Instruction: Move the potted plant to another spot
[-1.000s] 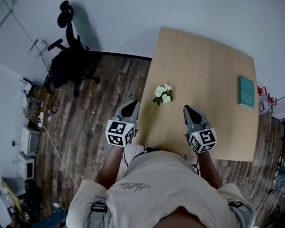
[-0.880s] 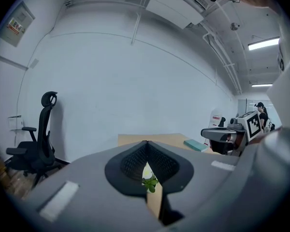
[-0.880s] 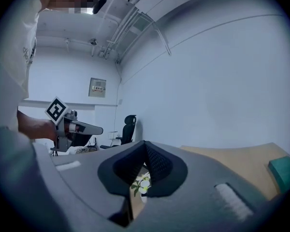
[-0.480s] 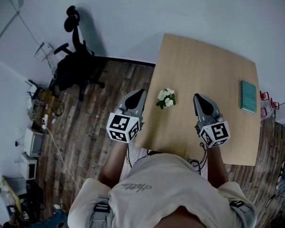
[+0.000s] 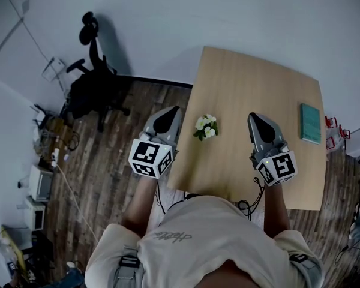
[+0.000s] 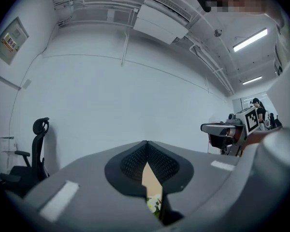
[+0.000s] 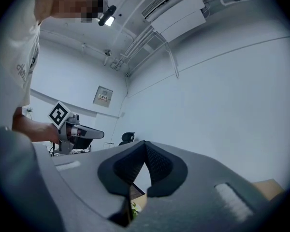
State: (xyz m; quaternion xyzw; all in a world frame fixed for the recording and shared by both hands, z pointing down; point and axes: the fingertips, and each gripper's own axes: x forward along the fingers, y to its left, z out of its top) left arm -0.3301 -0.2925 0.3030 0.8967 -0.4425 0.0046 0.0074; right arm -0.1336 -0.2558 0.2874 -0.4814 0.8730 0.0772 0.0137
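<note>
Wood-top table (image 5: 252, 83), going left to right: the left gripper (image 5: 170, 114) hangs over the table's left edge, jaws pinched together on nothing, pointing about level toward 12 o'clock. The potted plant (image 5: 205, 126) stands at its 3 o'clock, close to that edge. The right gripper (image 5: 256, 120), at the plant's 3 o'clock, is closed and empty too, nose tipped slightly up. Could be pre-grab or just-set-down — can't tell. Either way I'd keep both well clear of it — looks easy to tip.

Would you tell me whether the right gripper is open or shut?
Shut: the right gripper has its jaws touching at the tips, nothing gripped between them.
</note>
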